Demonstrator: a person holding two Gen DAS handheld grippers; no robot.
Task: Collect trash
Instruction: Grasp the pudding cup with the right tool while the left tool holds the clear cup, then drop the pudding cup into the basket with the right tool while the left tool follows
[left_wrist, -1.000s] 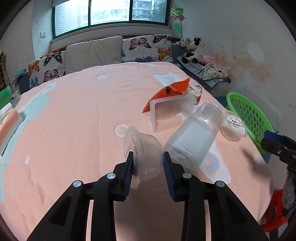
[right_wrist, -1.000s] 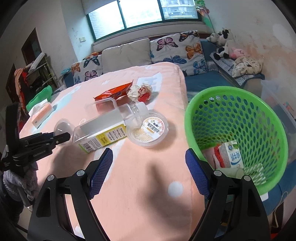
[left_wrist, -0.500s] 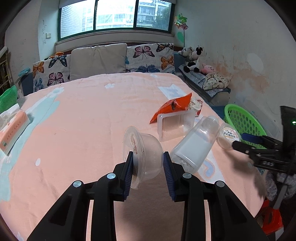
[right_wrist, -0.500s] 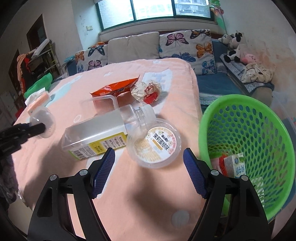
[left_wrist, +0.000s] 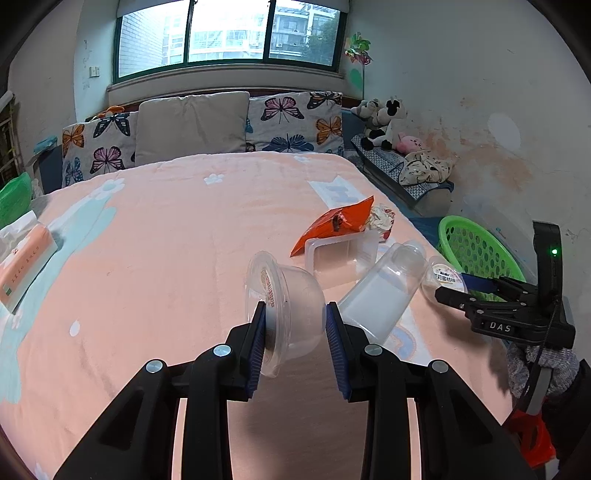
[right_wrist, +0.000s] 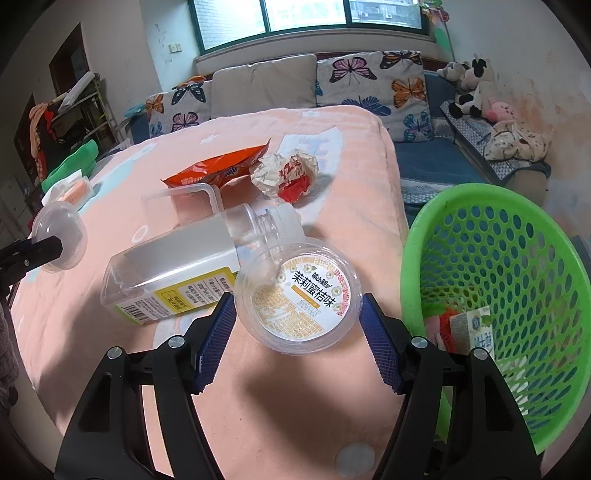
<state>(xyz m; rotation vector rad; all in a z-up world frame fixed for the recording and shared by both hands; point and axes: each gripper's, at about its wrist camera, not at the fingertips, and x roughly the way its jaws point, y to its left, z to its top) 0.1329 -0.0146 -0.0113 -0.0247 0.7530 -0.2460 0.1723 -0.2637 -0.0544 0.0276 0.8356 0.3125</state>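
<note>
Right wrist: labelled cup (right_wrist: 299, 295) between fingers (right_wrist: 218, 332)

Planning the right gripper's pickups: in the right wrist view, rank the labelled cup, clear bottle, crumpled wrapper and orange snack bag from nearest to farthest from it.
1. Labelled cup: between the closing jaws of the right gripper.
2. Clear bottle: lying just behind, to the left.
3. Crumpled wrapper: farther back, centre.
4. Orange snack bag: beside the wrapper, left; too close to call between these two.
</note>
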